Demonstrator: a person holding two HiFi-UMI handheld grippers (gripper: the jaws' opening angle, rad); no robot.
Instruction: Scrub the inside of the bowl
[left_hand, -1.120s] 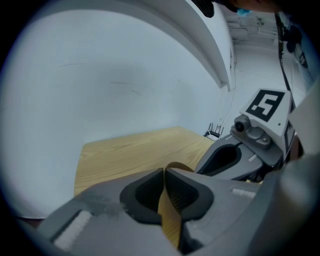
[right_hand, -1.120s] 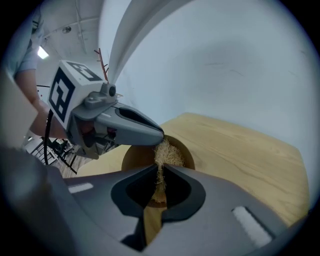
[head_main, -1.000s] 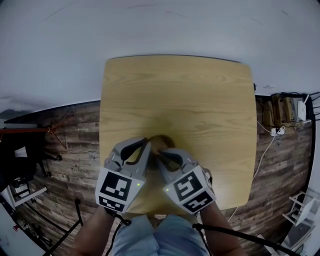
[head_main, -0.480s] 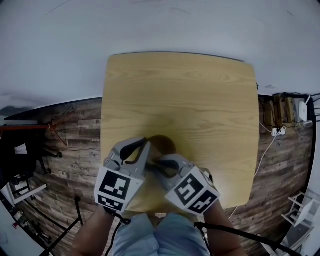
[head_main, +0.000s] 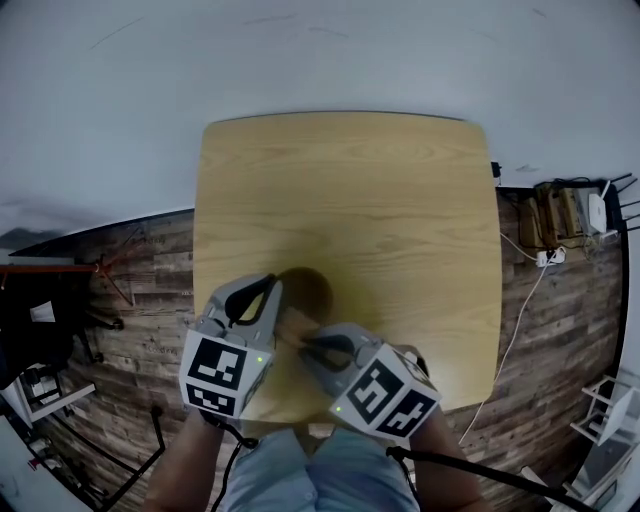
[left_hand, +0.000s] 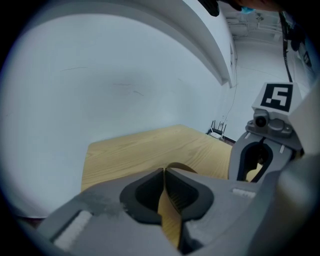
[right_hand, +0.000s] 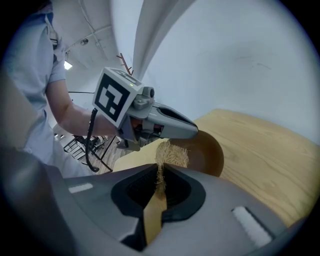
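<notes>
Now you're drawing your right gripper, pinching the fibrous scrub pad, back from the wooden bowl, uncovering more of it; your left gripper is still clamping its rim near the table's front edge.

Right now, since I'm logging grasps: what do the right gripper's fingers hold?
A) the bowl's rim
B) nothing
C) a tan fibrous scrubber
C: the right gripper is shut on a tan fibrous scrubber, its tuft poking toward the bowl; the left gripper pinches the bowl's rim.
</notes>
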